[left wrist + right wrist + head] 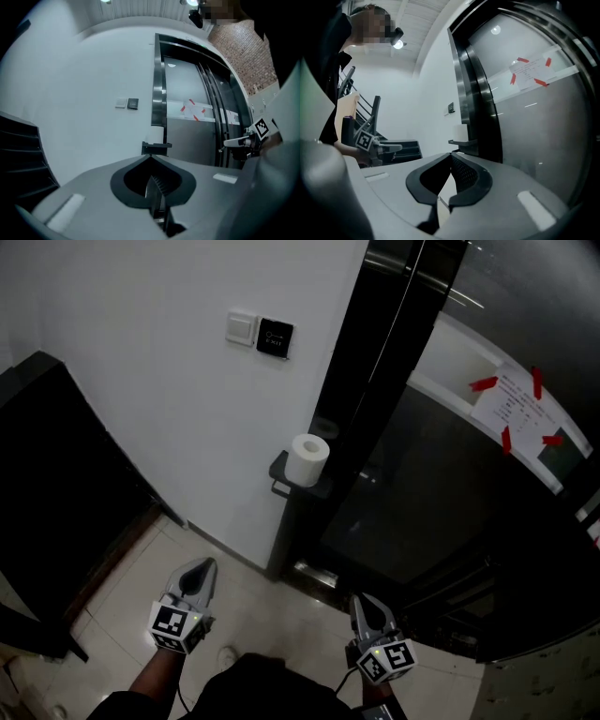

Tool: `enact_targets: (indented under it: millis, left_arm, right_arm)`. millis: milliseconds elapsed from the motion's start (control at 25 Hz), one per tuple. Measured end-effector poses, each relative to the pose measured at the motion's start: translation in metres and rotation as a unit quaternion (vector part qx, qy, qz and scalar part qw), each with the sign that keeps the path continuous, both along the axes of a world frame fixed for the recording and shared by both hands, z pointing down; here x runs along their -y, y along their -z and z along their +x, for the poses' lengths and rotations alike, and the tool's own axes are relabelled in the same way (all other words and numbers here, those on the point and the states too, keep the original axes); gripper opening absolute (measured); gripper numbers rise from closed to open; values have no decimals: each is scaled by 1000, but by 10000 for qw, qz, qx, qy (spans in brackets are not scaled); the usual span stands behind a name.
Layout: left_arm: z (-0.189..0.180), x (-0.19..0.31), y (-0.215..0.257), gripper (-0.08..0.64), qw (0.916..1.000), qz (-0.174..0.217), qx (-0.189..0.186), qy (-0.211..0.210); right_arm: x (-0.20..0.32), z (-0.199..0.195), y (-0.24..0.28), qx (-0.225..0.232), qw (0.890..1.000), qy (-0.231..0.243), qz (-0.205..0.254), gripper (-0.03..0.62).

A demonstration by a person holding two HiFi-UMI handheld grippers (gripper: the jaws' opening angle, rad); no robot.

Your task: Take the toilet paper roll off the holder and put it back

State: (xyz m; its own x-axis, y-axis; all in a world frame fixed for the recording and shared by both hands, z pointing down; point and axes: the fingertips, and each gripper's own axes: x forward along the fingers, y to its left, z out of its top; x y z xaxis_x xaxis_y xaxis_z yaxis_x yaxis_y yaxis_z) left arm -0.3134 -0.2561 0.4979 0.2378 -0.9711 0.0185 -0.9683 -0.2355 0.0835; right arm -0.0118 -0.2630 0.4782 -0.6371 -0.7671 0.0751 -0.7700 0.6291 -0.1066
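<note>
Toilet paper roll [307, 459] on holder [281, 476] | well ahead | left claw [199, 570], right claw [363, 603] pressed together, empty

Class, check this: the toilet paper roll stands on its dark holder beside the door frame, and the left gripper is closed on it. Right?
No. The toilet paper roll stands on its dark holder beside the door frame, but the left gripper is closed on nothing, low down and well short of the roll, as the head view shows.
</note>
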Motion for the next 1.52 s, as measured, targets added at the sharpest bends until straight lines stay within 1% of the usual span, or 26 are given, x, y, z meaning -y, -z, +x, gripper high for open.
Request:
enact_targets:
  millis: [120,200,360,520,600,680,720,760,880,1000,1080,1200,1280,1360,1440,1520]
  left_arm:
    - [28,-21,10,2,9995,160,-139,214]
    - [47,-39,22,2,9987,292,-217,365]
    - [76,-81,28,2,9955,430,-96,841]
    - [88,-131,20,2,9898,359,-2,1380]
    - [89,-155,18,2,9863,253,-72,1628]
    - [94,-173,25,2,9829,193,-244,1813]
    - [96,-180,29,2,9815,218,-271,1884]
    - [97,-186,31,2,9804,278,-223,1938]
    - [103,-192,33,1,9805,366,-47,1928]
    - [114,-186,39,2,9845,277,-85,1731]
    - [115,-182,42,2,9865,332,-70,1601]
    - [113,-188,45,2,9890,410,-37,1422]
    - [111,-200,45,2,9897,387,37,1377]
    - [109,-210,42,2,9897,278,93,1401]
    - [103,-216,37,2,9896,139,46,1430]
    - [92,-220,30,2,9896,103,47,1437]
  right_arm:
    - [-9,39,-4,125,9999,-72,-3,14]
    - [-15,58,-9,200,9998,11,2,14]
    - [-29,84,-16,278,9990,350,-76,14]
    - [-43,107,-24,548,9970,529,-155,14]
    - [-53,112,-26,640,9955,667,-183,14]
    - [-60,118,-26,668,9944,801,-192,14]
    - [-63,122,-25,688,9940,827,-191,14]
    - [-66,127,-24,718,9939,812,-196,14]
    - [-75,145,-21,701,9956,600,-183,14]
    - [-83,158,-17,662,9970,386,-79,14]
    - [-89,159,-16,735,9969,259,-79,14]
    - [-102,149,-20,766,9967,217,-175,14]
    - [-113,141,-27,756,9965,274,-213,14]
    - [-120,133,-28,691,9970,284,-212,14]
    - [-122,124,-21,680,9973,236,-171,14]
    - [-124,113,-15,674,9974,249,-92,14]
